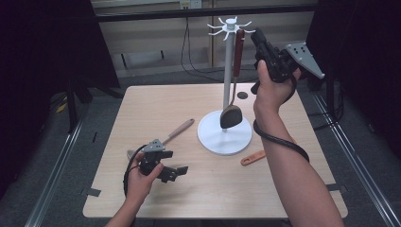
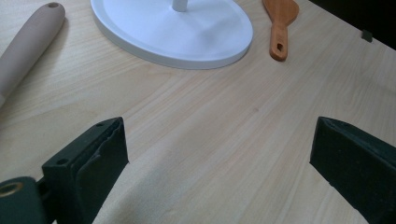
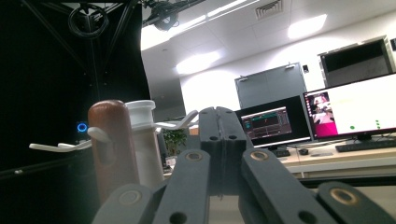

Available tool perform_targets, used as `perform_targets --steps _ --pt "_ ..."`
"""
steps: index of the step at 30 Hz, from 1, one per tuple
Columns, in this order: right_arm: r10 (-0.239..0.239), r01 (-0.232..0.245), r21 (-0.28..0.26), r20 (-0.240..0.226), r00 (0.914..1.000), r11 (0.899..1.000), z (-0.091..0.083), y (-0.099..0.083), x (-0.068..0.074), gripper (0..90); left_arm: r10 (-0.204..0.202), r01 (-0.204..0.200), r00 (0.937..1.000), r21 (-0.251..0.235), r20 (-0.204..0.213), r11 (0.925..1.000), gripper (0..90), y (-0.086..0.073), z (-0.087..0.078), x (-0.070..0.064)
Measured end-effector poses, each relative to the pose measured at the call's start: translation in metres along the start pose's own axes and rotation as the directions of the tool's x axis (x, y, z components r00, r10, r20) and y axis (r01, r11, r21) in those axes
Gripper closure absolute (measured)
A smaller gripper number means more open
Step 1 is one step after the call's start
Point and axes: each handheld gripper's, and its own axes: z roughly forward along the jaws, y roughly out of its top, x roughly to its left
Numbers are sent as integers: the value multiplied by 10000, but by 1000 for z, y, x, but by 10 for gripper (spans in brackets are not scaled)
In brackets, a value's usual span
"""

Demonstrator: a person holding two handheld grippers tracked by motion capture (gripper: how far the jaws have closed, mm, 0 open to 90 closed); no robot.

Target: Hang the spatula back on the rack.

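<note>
My right tongs (image 1: 254, 36) sit raised, pressed together on nothing, just beside the dark spatula with a reddish-brown wooden handle (image 1: 238, 52) hanging from the white hooked stand (image 1: 227, 61). My left tongs (image 1: 176, 171) rest spread wide above the pale wooden bench (image 1: 198, 189), empty.

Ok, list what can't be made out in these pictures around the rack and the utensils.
- High view: the left gripper and hand cover the head of the pale-handled utensil.
- Left gripper view: the top edge cuts off the orange spatula and the rack post above its base.
- Right gripper view: the shut right gripper hides the lower part of the brown handle.
</note>
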Motion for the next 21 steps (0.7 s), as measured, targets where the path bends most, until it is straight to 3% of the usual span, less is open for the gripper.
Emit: perform_targets --steps 21 --pt "-299 295 -72 -629 9976 9995 -5 -2 18 900 94 -93 9999 -11 67 10000 39 1 1 -2"
